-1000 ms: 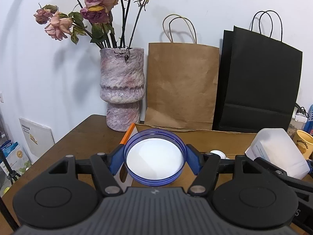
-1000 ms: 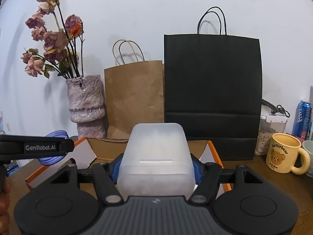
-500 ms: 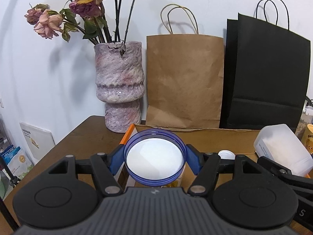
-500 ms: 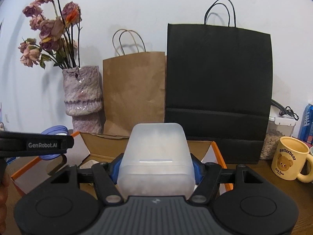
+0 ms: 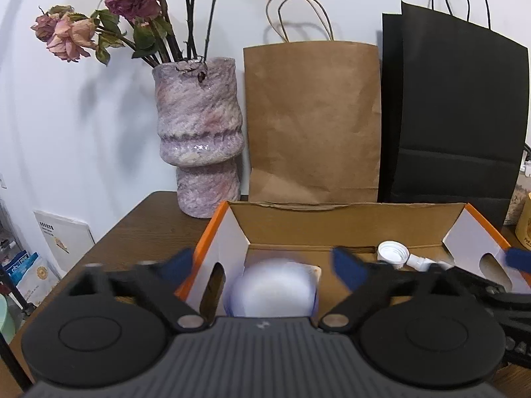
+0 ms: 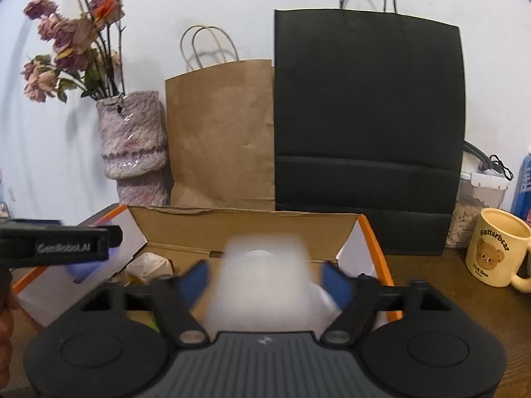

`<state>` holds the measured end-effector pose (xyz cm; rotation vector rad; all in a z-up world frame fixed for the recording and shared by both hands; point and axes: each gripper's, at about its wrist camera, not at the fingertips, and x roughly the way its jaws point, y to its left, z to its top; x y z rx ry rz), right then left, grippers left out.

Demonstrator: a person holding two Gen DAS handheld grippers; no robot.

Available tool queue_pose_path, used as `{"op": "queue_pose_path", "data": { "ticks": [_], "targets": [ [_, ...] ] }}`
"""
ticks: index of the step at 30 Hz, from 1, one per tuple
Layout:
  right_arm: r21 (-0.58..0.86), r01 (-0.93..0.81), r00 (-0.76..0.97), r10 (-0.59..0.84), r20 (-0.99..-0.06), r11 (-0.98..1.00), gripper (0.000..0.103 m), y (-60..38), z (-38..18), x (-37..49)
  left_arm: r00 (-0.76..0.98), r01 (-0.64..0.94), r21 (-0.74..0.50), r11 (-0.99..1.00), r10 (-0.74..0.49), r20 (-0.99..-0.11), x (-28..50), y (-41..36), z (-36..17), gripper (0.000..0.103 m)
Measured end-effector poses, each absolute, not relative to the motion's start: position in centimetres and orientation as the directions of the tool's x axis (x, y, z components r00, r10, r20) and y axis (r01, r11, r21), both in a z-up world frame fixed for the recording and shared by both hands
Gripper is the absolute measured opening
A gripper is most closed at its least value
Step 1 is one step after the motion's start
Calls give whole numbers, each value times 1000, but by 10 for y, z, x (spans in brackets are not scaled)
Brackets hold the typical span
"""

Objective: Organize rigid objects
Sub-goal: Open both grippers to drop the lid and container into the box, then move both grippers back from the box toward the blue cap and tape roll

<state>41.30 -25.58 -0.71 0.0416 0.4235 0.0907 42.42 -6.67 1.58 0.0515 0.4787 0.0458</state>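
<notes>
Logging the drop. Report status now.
Left gripper and right gripper opening, pads clear. Blue-rimmed lid and frosted tub blurred over the cardboard box. Nothing blocking.

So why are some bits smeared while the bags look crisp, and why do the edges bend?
Left wrist view: the blue-rimmed lid and the opening left gripper are motion-blurred over the cardboard box; the brown paper bag stays sharp. Right wrist view: the translucent white container between the opening right gripper smears likewise; the black paper bag is crisp. Fisheye lenses curve the edges and darken the corners.
</notes>
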Motion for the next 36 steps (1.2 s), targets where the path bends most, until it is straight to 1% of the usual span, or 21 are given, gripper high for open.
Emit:
{"op": "queue_pose_path", "data": {
  "ticks": [1, 19, 36],
  "targets": [
    [55, -75, 913, 91, -398, 996, 103, -256, -6, 412, 890, -35, 62, 997, 59, -452, 423, -67, 16, 103],
    [51, -49, 923, 64, -380, 998, 103, -260, -4, 409, 887, -35, 55, 998, 56, -459, 421, -66, 19, 103],
    [35, -65, 941, 73, -331, 997, 103, -257, 7, 371, 901, -32, 25, 999, 40, -432, 386, -57, 30, 103]
  ]
}}
